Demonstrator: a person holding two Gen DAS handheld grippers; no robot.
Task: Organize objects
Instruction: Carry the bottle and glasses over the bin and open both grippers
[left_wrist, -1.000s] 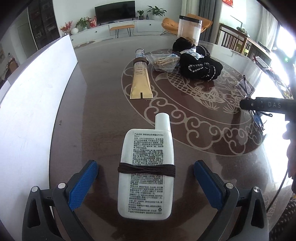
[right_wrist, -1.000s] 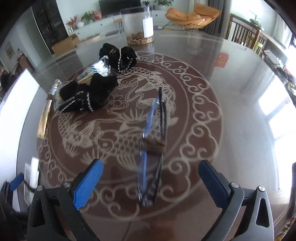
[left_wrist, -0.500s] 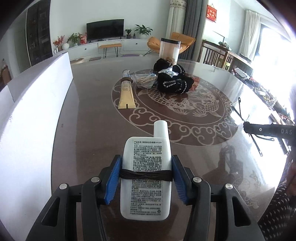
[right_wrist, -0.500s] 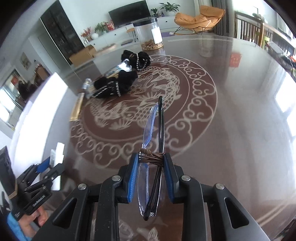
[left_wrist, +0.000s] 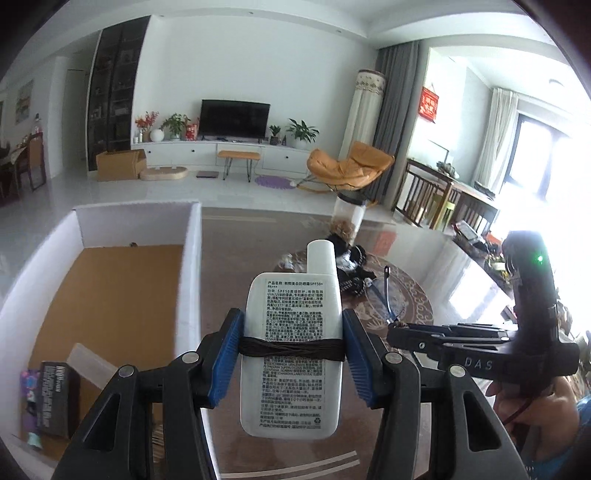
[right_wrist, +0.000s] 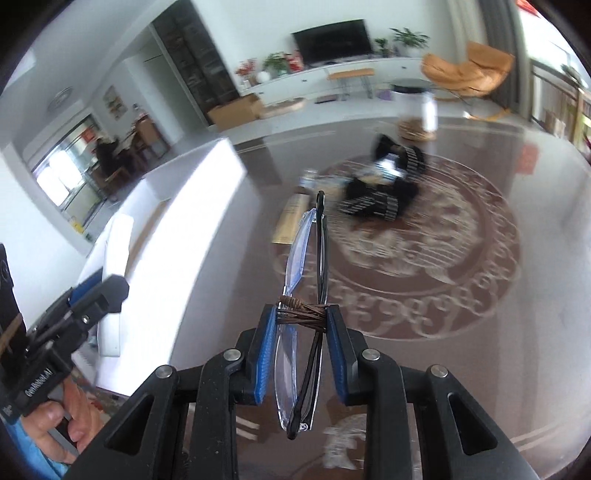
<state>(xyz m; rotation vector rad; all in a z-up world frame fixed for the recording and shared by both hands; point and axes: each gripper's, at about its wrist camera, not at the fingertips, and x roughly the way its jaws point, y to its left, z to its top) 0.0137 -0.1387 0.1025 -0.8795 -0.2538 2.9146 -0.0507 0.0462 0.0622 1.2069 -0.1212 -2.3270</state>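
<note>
Above the dark glossy table (left_wrist: 258, 243), beside the open white box (left_wrist: 194, 258): left gripper (left_wrist: 291, 354) clenched on a white sunscreen bottle (left_wrist: 291, 354), blue pads (left_wrist: 227, 354) pressed flat against its two narrow sides at the brown cord band wound round its middle. Bottle lifted clear of the tabletop, long axis running straight ahead along the fingers, cap end pointing away from the camera toward the far side of the room, printed back label facing up. To its left, cardboard-brown floor of the box with a dark carton (left_wrist: 55, 398) lying in the near corner. Off to the right in the same view, right gripper (left_wrist: 399, 326) held level, grasping folded glasses (left_wrist: 386, 295). From the right wrist view: right gripper (right_wrist: 301, 350) shut tight on the folded glasses (right_wrist: 306, 280), pads meeting the frame at a brown cord wrapping; glasses raised off the table, long axis pointing forward and away, clear lens on the left, black temples on the right. Beyond them on the patterned centre of the table (right_wrist: 535, 332): black garments (right_wrist: 384, 199), a tan tube (right_wrist: 290, 221), a clear jar (right_wrist: 415, 110), all blurred. At the lower left edge, left gripper (right_wrist: 92, 295) near the white wall of the box (right_wrist: 192, 206).
</note>
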